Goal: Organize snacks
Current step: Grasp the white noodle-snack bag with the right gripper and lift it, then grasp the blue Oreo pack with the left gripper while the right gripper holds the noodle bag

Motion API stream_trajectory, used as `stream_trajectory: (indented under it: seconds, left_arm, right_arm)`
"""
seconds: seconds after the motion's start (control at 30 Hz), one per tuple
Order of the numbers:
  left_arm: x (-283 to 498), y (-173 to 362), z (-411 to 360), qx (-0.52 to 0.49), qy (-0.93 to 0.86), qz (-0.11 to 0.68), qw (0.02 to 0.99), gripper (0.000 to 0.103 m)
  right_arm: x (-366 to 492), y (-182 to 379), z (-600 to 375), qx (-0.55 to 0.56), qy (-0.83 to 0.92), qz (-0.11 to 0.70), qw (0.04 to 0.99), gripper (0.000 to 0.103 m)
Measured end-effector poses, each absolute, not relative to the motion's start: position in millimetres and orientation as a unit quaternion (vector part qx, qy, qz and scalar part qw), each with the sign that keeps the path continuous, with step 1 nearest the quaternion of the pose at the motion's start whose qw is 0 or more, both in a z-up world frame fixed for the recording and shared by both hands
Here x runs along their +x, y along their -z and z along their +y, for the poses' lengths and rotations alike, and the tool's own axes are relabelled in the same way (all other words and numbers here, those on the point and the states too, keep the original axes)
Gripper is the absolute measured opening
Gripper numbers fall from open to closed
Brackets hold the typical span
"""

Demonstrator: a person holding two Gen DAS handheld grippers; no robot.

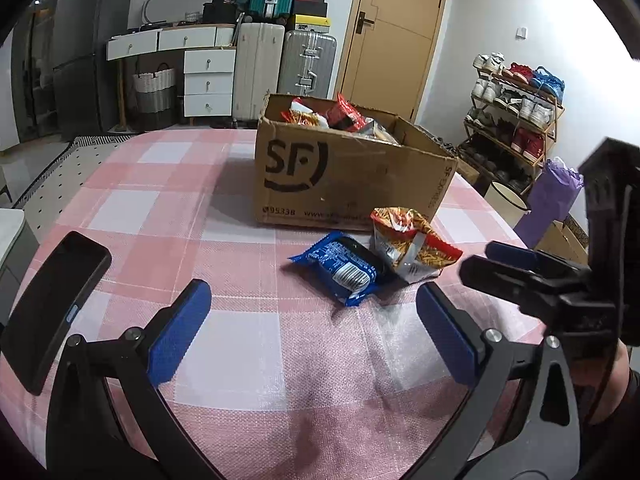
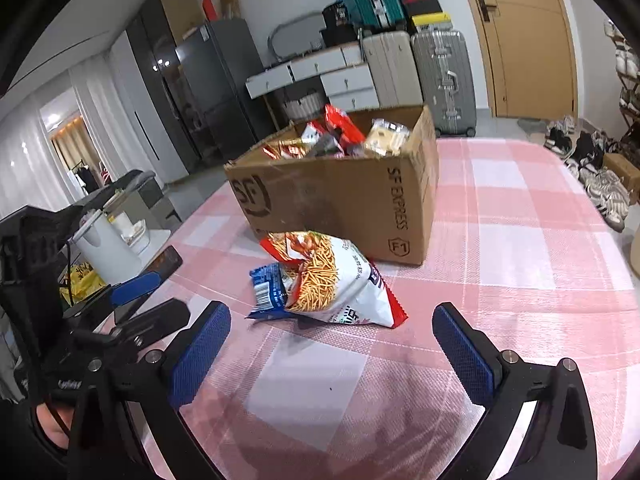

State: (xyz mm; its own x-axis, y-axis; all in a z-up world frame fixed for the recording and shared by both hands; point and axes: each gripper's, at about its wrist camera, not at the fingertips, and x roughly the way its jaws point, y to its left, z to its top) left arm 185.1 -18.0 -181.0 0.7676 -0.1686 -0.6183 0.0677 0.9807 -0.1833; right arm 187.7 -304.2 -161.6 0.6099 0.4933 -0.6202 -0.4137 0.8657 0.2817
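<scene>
A blue cookie pack (image 1: 344,266) and a red-and-white bag of stick snacks (image 1: 408,246) lie side by side on the pink checked table (image 1: 192,216), just in front of an open SF cardboard box (image 1: 344,176) holding several snack packs. My left gripper (image 1: 312,332) is open and empty, a little short of the blue pack. My right gripper (image 2: 332,352) is open and empty, just short of the stick snack bag (image 2: 332,280), with the blue pack (image 2: 266,286) partly hidden behind it. The box (image 2: 352,196) stands beyond. The right gripper also shows at the right of the left wrist view (image 1: 516,268).
A black phone (image 1: 52,312) lies on the table at the left. Suitcases (image 1: 284,60), white drawers (image 1: 208,76) and a door (image 1: 400,28) stand behind the table. A shoe rack (image 1: 516,120) and a purple bag (image 1: 552,196) are off the table's right side.
</scene>
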Motion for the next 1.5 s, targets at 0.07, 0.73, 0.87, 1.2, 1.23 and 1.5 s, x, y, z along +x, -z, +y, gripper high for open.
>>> stream_trajectory:
  seconds: [0.07,0.73,0.87,1.2,1.23,1.5]
  left_arm:
    - [187.5,184.1,-16.3,-0.081,0.066,0.336,0.936,0.102]
    - [212.1,212.1,-5.6,-0.123,0.074,0.357,0.923,0.102]
    - [211.1,213.8,-4.4,-0.128,0.074,0.358,0.922,0.102]
    - [204.3,211.5,0.8,-0.129,0.068,0.356,0.923,0.102]
    - [203.5,211.1,0.8,-0.128,0.068,0.358,0.923,0.102]
    - [206.1,214.2,-0.8,-0.127,0.059,0.374,0.917,0.102]
  right_arm:
    - [196.7,166.0,-300.3,0.052,-0.258,0.367,0.892,0.103]
    - [272.4,198.1,-259.0,0.035,-0.287,0.430,0.855,0.073]
    - [268.3,198.4,-263.4,0.045,-0.294,0.426,0.854,0.058]
    - [248.2,195.0,-273.5,0.068,-0.302,0.422,0.852,0.056]
    - [246.2,194.3,-275.1,0.069,-0.300,0.421,0.853,0.056]
    - [222.6,176.3,-299.9,0.086,-0.313,0.404,0.855,0.056]
